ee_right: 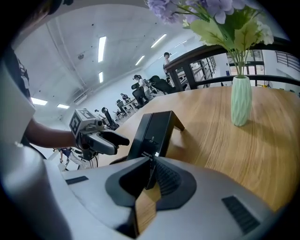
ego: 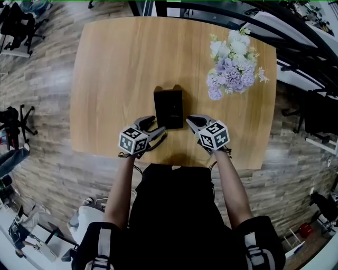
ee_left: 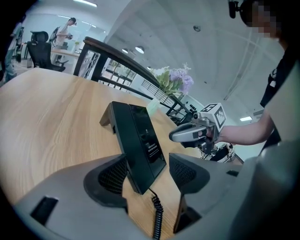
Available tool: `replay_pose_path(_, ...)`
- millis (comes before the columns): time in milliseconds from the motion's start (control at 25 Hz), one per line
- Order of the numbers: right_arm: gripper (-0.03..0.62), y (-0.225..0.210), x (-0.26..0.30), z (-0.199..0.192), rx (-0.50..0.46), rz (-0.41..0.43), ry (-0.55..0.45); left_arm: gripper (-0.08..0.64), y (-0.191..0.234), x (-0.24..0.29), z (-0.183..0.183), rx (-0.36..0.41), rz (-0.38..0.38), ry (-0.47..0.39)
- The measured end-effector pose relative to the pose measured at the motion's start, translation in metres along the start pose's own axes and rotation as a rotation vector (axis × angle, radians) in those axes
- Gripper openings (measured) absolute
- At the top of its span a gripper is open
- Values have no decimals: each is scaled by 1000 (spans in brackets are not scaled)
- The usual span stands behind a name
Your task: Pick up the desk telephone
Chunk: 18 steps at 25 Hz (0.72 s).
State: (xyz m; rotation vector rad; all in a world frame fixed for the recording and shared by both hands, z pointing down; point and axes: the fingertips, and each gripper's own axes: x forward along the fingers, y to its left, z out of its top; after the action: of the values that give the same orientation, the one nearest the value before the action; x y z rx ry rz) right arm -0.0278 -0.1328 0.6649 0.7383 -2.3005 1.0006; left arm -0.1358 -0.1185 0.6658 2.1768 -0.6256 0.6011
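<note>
Left gripper [ee_left: 147,174], hand-held, at 7 o'clock of the desk telephone [ego: 168,108]: jaws spread wide, the near left corner of the black set standing between them. Left pad [ee_left: 112,176] close beside the set's flank, right pad [ee_left: 183,172] clear of it, no squeeze on either side. Below that corner, a coiled cord [ee_left: 157,213] trailing toward 6 o'clock between the pads. Behind the jaws, a marker cube [ego: 133,140], then a bare forearm running back to 6 o'clock.

Right gripper [ee_right: 149,174] at 5 o'clock of the telephone, jaws pressed together with nothing between them, tips aimed at the set's near right corner and just beside it; touching or not, impossible to tell. Second marker cube [ego: 215,135] behind those jaws.

Telephone itself resting on the wooden table [ego: 116,68], about midway across and somewhat toward the near edge, face sloped, propped on a rear stand, between the two grippers.

Farther out, at 2 o'clock of the telephone and well apart from it, lilac and white flowers [ego: 231,66] in a pale green vase [ee_right: 240,101]. Around the table, plank floor [ego: 47,89]; office chairs [ego: 16,23] at 10 o'clock; dark railing [ego: 211,13] at 12 to 1 o'clock.
</note>
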Motion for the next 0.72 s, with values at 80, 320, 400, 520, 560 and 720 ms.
replay_pose_path(80, 28, -1, 4, -2, 14, 6, 2, 278, 3, 4, -1, -4, 18, 4)
replay_pose_path(320, 45, -2, 19, -4, 28, 43, 7, 293, 16, 14, 1, -54, 27, -13)
replay_pose_path(400, 122, -4, 24, -3, 33, 49, 11, 293, 16, 18, 2, -57, 16, -9)
replay_pose_path(520, 158, -5, 31, -4, 40, 61, 20, 296, 18, 25, 2, -40, 16, 2)
replay_pose_path(560, 163, -5, 34, -4, 41, 66, 22, 296, 19, 27, 2, -37, 18, 6)
replay_pose_path(720, 172, -5, 43, -7, 39, 82, 36, 299, 24, 35, 1, -43, 21, 15)
